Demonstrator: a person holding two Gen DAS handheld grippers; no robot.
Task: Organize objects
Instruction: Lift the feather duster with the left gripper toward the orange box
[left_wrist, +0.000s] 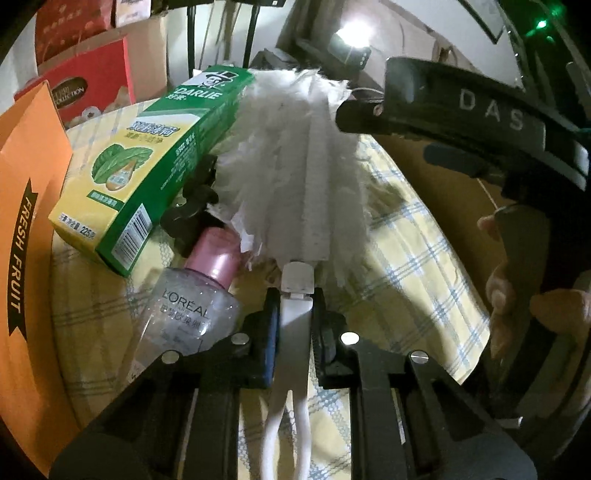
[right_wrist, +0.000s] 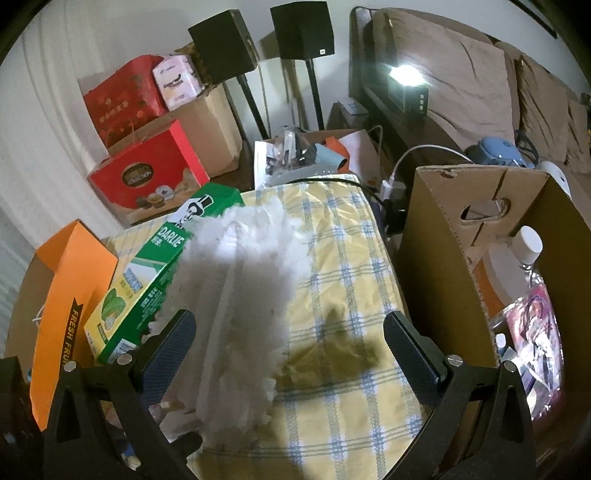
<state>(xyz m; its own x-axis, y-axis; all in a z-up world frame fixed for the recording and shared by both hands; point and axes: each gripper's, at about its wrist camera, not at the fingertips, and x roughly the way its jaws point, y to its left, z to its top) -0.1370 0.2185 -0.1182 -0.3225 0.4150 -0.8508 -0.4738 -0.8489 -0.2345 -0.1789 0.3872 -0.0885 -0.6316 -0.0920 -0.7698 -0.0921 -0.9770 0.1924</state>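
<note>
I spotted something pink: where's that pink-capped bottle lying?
In the left wrist view the bottle lies on the checked cloth, lower left, just under the green box and beside the duster.

Counted on and around the yellow checked cloth

One white feather duster (left_wrist: 295, 147), one green toothpaste box (left_wrist: 147, 162), one pink-capped clear bottle (left_wrist: 195, 295), one orange fruit box (left_wrist: 29, 236). Beyond the cloth: two black speakers (right_wrist: 299, 31) on stands, two red gift boxes (right_wrist: 147, 173), one open cardboard box (right_wrist: 454, 236) holding one white-capped bottle (right_wrist: 528, 243).
</note>
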